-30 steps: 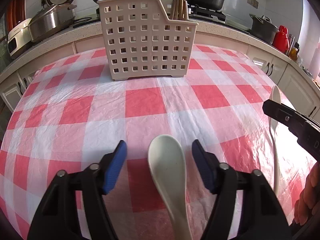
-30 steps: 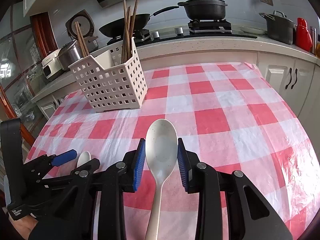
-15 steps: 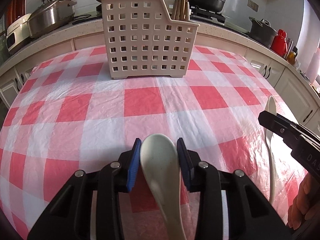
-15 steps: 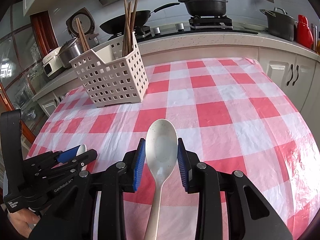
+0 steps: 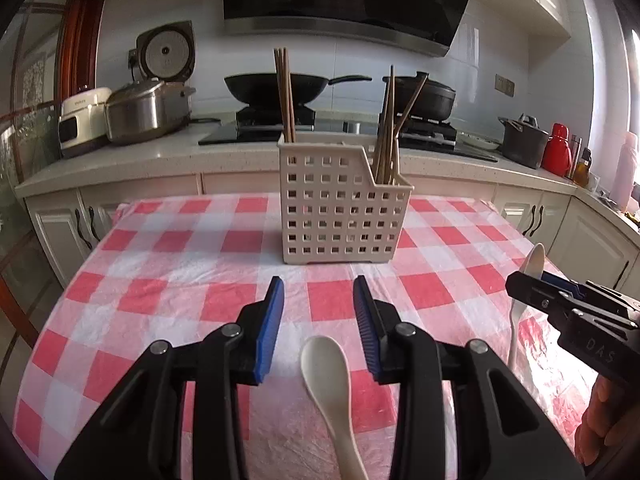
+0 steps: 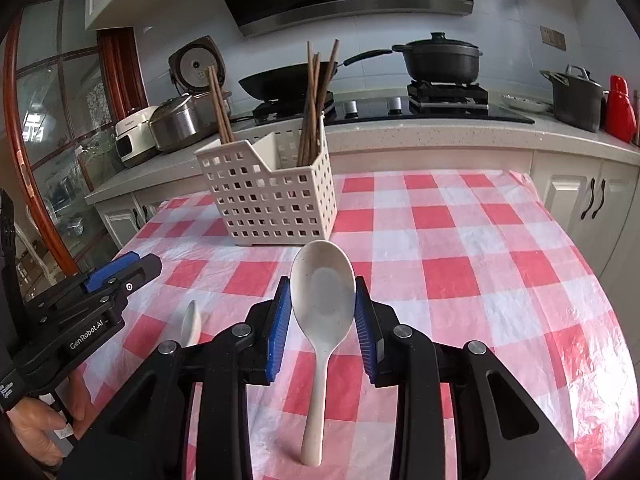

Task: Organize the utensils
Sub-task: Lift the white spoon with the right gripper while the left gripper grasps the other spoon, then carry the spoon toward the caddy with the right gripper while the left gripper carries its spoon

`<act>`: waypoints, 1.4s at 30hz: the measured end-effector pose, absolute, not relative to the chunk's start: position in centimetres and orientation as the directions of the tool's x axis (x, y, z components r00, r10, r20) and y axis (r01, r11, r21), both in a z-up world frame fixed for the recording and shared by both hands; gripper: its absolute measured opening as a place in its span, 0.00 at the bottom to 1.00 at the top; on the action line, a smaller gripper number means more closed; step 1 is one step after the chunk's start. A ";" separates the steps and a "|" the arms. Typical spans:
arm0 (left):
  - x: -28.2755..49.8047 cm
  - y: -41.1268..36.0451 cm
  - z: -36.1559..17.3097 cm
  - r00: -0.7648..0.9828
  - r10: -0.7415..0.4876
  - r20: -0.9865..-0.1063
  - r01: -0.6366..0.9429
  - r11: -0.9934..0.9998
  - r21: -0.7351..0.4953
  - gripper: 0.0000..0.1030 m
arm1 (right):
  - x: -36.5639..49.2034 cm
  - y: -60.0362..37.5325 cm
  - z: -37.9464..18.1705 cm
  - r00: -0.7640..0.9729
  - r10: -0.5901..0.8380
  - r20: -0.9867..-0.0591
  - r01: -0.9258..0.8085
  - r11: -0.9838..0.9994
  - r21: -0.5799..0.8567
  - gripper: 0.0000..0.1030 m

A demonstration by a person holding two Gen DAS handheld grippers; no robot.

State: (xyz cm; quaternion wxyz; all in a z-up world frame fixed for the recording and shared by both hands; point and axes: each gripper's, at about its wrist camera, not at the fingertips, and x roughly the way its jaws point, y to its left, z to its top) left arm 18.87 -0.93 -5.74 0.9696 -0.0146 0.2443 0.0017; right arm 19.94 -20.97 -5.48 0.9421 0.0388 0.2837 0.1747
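My left gripper (image 5: 319,312) is open and raised above the checked table; a white spoon (image 5: 326,376) lies on the cloth below and behind its fingertips, not held. My right gripper (image 6: 322,312) is shut on a larger white spoon (image 6: 323,296), bowl forward, lifted off the table. That gripper and spoon also show in the left wrist view (image 5: 530,276). The white perforated utensil caddy (image 5: 340,208) stands at the table's far middle with wooden chopsticks (image 5: 285,92) in its compartments. The caddy also shows in the right wrist view (image 6: 272,196).
The red-and-white checked tablecloth (image 5: 168,288) covers the table. Behind it runs a kitchen counter with a rice cooker (image 5: 144,108), wok (image 5: 276,88), black pot (image 6: 442,60) and red bottle (image 5: 558,152). The left gripper and small spoon (image 6: 191,322) appear at the right view's left.
My left gripper closed around the small spoon, then opened and rose, leaving the spoon on the cloth. My right gripper kept its spoon and lifted, tilting level.
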 end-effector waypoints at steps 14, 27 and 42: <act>21.2 -2.8 -9.2 0.734 -0.050 -0.678 0.063 0.998 -0.005 0.52 | 19.4 -20.1 -5.0 0.780 0.353 -0.517 -0.325 0.934 0.148 0.28; 24.6 -2.2 -13.5 0.642 -0.071 -0.763 0.052 0.997 -0.049 0.33 | 19.9 -20.7 -6.0 0.770 0.353 -0.532 -0.313 0.935 0.167 0.27; 18.4 -2.3 -5.5 0.910 -0.047 -0.412 0.051 0.999 -0.002 0.33 | 18.2 -19.8 -3.4 0.814 0.364 -0.454 -0.338 0.931 0.139 0.26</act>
